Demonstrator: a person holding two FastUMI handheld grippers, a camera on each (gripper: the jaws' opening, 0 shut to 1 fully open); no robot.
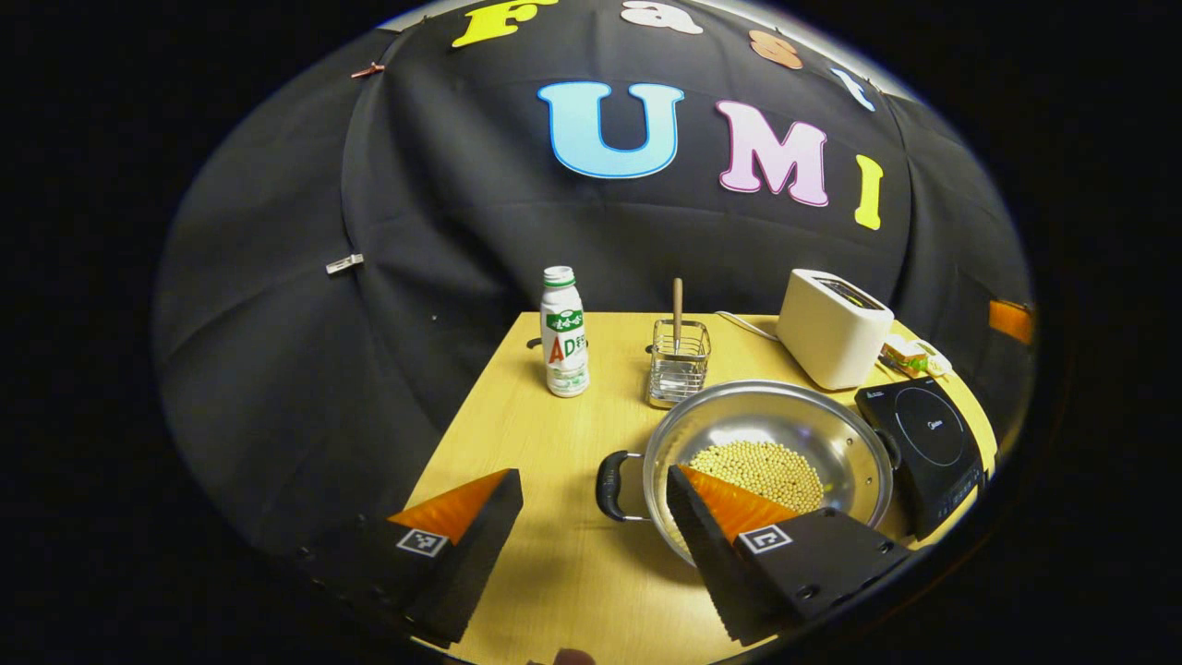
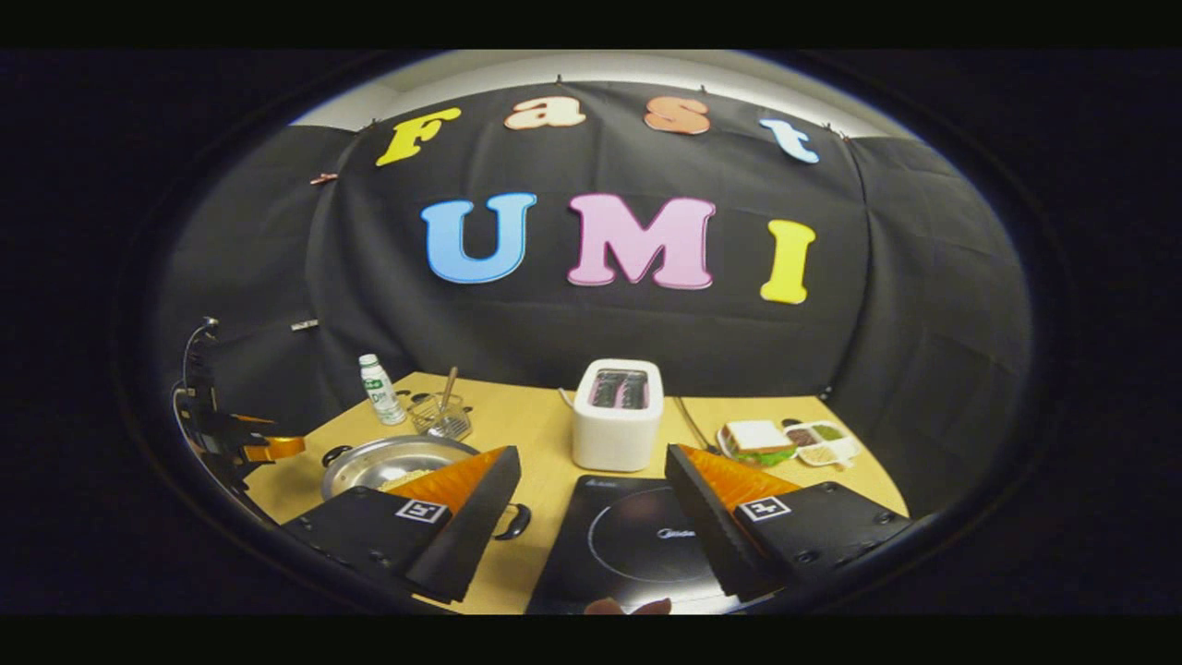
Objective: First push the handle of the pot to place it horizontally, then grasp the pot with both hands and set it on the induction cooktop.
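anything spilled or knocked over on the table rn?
Nothing stands out. The steel pot with black handles sits level beside the black induction cooktop, its yellow beans all inside. The white bottle and white toaster stand upright.

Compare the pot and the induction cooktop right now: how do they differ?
The pot is round, shiny metal, holding pale beans; the induction cooktop is flat, black, squarish, with nothing on it. The pot has two dark side handles; the cooktop has none. Both rest side by side on the wooden table.

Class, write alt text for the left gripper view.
An open left gripper hovers over a steel two-handled pot of yellow beans on a wooden table, beside a black induction cooktop; behind stand a white bottle, wire basket and white toaster.
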